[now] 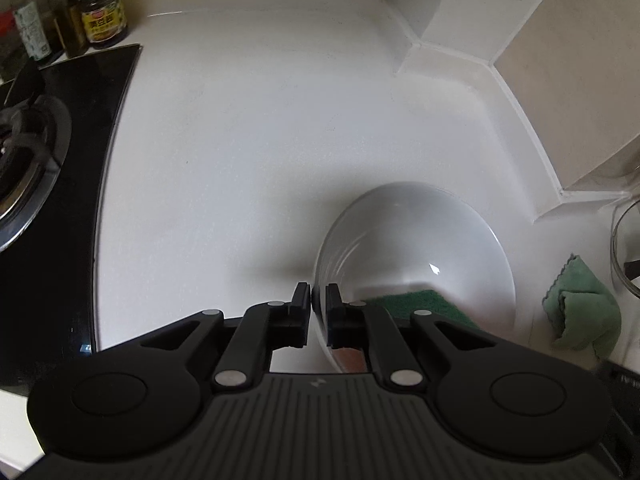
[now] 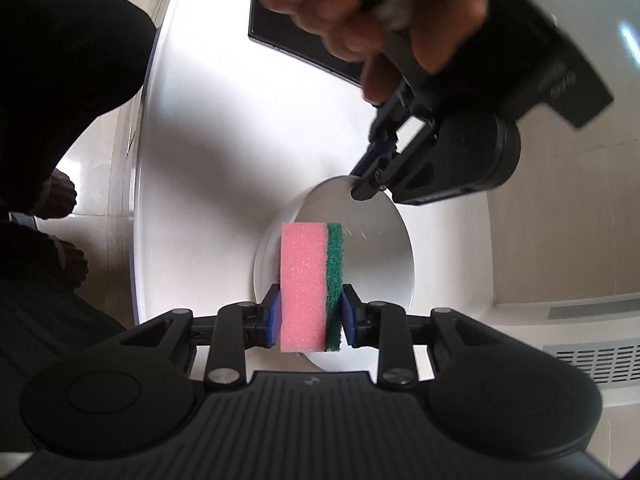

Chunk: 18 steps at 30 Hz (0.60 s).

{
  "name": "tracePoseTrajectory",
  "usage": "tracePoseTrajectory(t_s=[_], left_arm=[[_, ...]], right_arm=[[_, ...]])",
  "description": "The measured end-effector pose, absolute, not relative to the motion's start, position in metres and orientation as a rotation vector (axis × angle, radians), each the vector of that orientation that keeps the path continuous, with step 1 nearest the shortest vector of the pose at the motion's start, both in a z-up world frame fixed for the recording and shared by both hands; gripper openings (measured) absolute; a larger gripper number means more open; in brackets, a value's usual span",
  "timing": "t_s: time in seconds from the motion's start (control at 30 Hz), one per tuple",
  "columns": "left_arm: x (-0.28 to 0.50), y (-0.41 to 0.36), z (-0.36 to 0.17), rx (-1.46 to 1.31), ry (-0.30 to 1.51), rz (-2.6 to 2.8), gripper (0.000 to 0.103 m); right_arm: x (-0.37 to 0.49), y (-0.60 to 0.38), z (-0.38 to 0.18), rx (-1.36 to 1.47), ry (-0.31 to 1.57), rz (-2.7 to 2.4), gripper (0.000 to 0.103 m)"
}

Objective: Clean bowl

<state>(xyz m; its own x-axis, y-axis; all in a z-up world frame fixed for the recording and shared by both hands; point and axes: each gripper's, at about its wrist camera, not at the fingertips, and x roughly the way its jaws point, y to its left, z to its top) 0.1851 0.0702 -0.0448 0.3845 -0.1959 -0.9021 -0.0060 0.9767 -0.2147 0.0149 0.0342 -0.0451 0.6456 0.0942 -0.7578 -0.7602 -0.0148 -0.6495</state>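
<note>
A white bowl (image 1: 416, 240) stands tilted on the white counter, and my left gripper (image 1: 318, 304) is shut on its near rim, one finger inside and one outside. The right wrist view shows that same gripper (image 2: 362, 188), held by a hand (image 2: 344, 12), pinching the bowl's (image 2: 380, 256) far rim. My right gripper (image 2: 311, 300) is shut on a pink sponge (image 2: 302, 280) with a green scouring layer, which it holds upright. The sponge reaches into the bowl, green side toward the inner wall. In the left wrist view the sponge's green edge (image 1: 408, 300) shows low in the bowl.
A black glass hob with a gas burner (image 1: 24, 152) lies to the left, with jars and bottles (image 1: 102, 12) behind it. A folded green cloth (image 1: 580, 312) and a glass vessel (image 1: 624, 248) sit to the right of the bowl. A person in dark clothes (image 2: 60, 60) stands at the counter's edge.
</note>
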Motion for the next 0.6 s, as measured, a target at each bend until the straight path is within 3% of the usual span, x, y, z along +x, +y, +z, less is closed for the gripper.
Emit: tracePoseTrajectory(t_s=[0.43,0.6], left_arm=[[0.195,0.065,-0.052,-0.171,1.176,-0.132,0.005],[0.213,0.060,-0.053,-0.121,1.196,-0.182,0.004]], right_arm=[[0.030,0.031,-0.030,-1.194,0.665,0.747,0.026],[0.028,0.025,-0.032,-1.285,0.668,0.777,0.026]])
